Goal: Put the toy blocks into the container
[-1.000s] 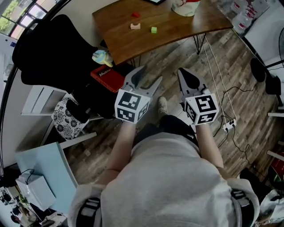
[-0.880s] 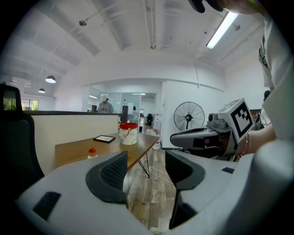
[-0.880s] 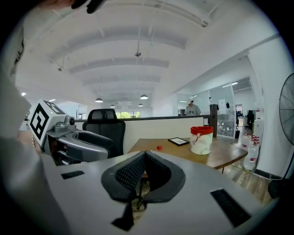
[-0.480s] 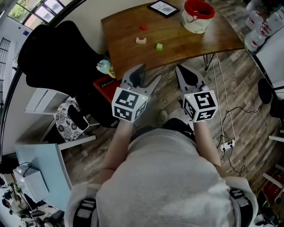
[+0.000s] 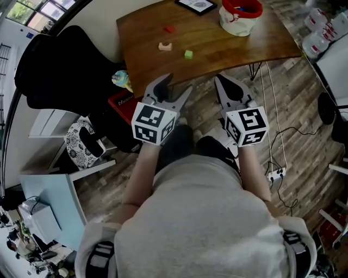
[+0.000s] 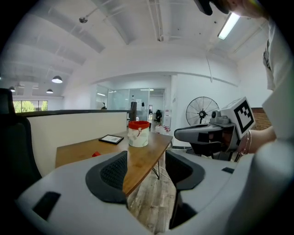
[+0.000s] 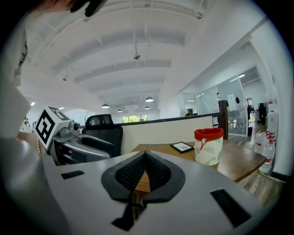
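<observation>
Your left gripper (image 6: pixel 146 170) has its jaws spread wide, with nothing between the pads, only floor and the table's near edge beyond them. Your right gripper (image 7: pixel 144 159) has its jaws pressed together at the tips and is empty too. You hold both side by side over the wooden floor (image 5: pixel 283 108), just short of the near edge of the tabletop (image 5: pixel 228 49), pointing toward it.

The toy blocks lie loose on the left half of the tabletop, well apart from both grippers. The red block (image 5: pixel 170 29) sits nearest the far edge. The tan arch block (image 5: pixel 165 46) lies closer to you, and the green cube (image 5: pixel 188 54) is just right of it, toward the middle. The container (image 5: pixel 239 13), white with a red rim, stands upright near the far right corner. A framed picture (image 5: pixel 197 5) lies flat at the far edge, left of the container. A black office chair (image 5: pixel 65 65) stands off the table's left end.
</observation>
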`<state>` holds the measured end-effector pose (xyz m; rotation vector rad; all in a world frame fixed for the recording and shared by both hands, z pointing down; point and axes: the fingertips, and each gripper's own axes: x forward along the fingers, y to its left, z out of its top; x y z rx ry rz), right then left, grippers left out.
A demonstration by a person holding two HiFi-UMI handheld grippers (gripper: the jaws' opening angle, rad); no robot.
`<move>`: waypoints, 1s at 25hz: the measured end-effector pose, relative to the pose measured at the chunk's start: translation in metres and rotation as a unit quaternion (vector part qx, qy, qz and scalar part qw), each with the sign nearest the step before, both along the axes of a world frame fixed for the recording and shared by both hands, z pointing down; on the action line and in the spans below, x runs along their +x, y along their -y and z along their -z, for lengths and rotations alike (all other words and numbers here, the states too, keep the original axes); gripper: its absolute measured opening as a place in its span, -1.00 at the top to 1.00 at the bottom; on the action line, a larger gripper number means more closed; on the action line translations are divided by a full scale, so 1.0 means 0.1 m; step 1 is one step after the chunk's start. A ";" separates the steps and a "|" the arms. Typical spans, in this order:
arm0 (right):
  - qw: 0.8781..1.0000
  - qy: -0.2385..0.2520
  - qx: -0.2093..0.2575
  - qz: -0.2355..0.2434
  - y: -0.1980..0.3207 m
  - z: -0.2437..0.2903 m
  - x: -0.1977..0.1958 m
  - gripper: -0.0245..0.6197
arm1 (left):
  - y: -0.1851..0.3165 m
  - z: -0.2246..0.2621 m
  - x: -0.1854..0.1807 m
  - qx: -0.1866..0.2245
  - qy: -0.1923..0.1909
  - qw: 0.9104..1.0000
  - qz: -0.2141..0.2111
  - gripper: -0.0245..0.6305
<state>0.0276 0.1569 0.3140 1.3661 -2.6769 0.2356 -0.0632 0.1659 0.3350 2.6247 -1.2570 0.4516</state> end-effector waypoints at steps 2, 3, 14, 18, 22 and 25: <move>1.000 0.001 -0.005 -0.002 0.04 -0.03 0.06 0.89 | 0.03 -0.04 0.05 -0.007 0.001 1.000 -0.003 0.13; 1.000 0.001 -0.008 -0.002 0.06 -0.05 0.08 0.89 | 0.05 -0.06 0.07 -0.010 0.003 1.000 -0.006 0.13; 0.999 -0.002 -0.035 -0.030 0.32 -0.21 0.31 0.89 | 0.42 -0.16 0.28 -0.042 -0.035 0.998 -0.027 0.14; 0.998 -0.006 -0.041 -0.042 0.47 -0.27 0.37 0.89 | 0.61 -0.23 0.29 -0.049 -0.038 0.998 -0.031 0.14; 0.998 -0.010 -0.044 -0.047 0.69 -0.29 0.36 0.89 | 0.86 -0.30 0.25 -0.059 -0.042 0.997 -0.030 0.17; 0.998 -0.016 -0.043 -0.048 0.93 -0.28 0.32 0.89 | 1.08 -0.29 0.22 -0.055 -0.044 0.997 -0.036 0.18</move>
